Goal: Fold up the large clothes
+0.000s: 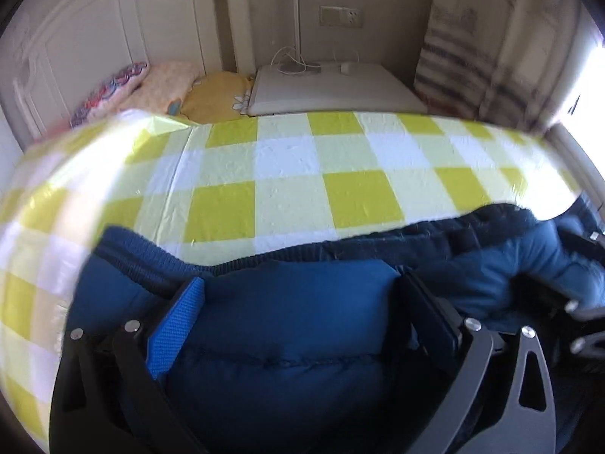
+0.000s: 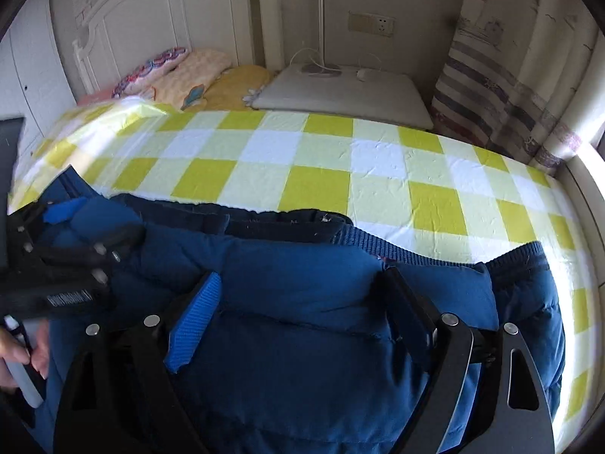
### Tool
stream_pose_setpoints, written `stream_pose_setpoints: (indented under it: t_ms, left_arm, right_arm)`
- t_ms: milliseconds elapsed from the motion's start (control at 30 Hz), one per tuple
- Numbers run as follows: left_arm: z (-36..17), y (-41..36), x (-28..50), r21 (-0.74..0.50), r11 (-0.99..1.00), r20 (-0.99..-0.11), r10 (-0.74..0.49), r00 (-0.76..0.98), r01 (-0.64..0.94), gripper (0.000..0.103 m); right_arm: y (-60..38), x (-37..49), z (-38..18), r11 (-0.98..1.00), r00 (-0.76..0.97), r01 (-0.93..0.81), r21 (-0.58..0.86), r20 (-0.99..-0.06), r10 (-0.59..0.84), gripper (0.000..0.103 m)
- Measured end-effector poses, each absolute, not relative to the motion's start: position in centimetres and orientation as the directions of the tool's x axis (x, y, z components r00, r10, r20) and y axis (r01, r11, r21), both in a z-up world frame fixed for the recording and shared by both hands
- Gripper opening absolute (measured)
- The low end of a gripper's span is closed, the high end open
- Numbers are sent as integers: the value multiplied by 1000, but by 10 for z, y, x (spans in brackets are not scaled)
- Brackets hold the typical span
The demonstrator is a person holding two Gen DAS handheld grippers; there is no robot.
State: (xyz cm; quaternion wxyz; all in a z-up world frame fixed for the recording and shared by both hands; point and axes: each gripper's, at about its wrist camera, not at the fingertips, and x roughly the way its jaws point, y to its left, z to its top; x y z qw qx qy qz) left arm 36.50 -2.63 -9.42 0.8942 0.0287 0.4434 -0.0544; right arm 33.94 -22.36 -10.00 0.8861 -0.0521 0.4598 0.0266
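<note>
A: Any readable writing? Quick.

B: Only one label, white lettering on the left gripper [image 2: 75, 227] body at the left edge of the right wrist view, too blurred to read. Nothing else legible.

A: Left to right then.

B: White panelled headboard [image 2: 151, 11] far left, patterned pillows [image 2: 181, 72] below it, flat white cushion [image 2: 340, 90] with a cable on top, beige wall socket [image 2: 372, 22], striped curtain [image 2: 503, 94] far right.

A: Garment?

B: Dark blue quilted padded jacket [image 1: 295, 340] with ribbed knit hem [image 2: 378, 246], lying bunched on the near side of the yellow-and-white checked bed sheet [image 1: 302, 174]. Stitch lines run across it, darker navy lining shows along the top fold.

A: Fingers?

B: Left gripper [image 1: 298, 302]: jaws spread wide, blue pad [image 1: 177, 325] at one side, jacket bulging between them but pads not pressing it. Right gripper [image 2: 298, 302]: same, jaws apart over the jacket, blue pad [image 2: 196, 321] clear of the fabric. A hand [image 2: 19, 355] holds the left gripper's handle at the lower left.
</note>
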Motion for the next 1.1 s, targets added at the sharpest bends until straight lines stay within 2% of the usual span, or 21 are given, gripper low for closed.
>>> stream_pose_setpoints:
  t_ms: [533,633,767,900,933,967,1033,1100]
  left_arm:
    - [-98,-23,366,-35,992,-782,-103,615,121,101]
    - [-99,-21,366,-51,991,-780,-115,615,121,101]
    - [-99,-20,366,-56,991,-778,-118,617,119,101]
    - [-99,-20,366,-60,991,-778,-121,617,119,101]
    - [-99,-20,366,-66,991,-777,-126,617,119,101]
    - [-99,-20,366,-70,990,-776,-129,617,119,101]
    - [-99,-19,367,-71,991,-777,-129,616,117,101]
    - [-99,-20,367,-70,991,-778,-128,615,117,101]
  right_arm:
    - [-220,339,-107,991,573,-94,-100,-819,-29,89]
    - [-228,341,-99,994,547,-103,-46,-837,18,89]
    - [-265,324,-68,1000,619,-13,-27,-786,-13,89]
    - [-326,321,-90,996,556,91,-3,-829,-53,90]
    - [-342,320,-97,990,555,92,107,-831,39,90]
    - [-353,317,-95,978,569,118,169,-819,73,89]
    - [-354,316,-87,980,574,141,142,-818,37,88]
    - [-357,308,-72,976,627,176,126,-779,-13,88]
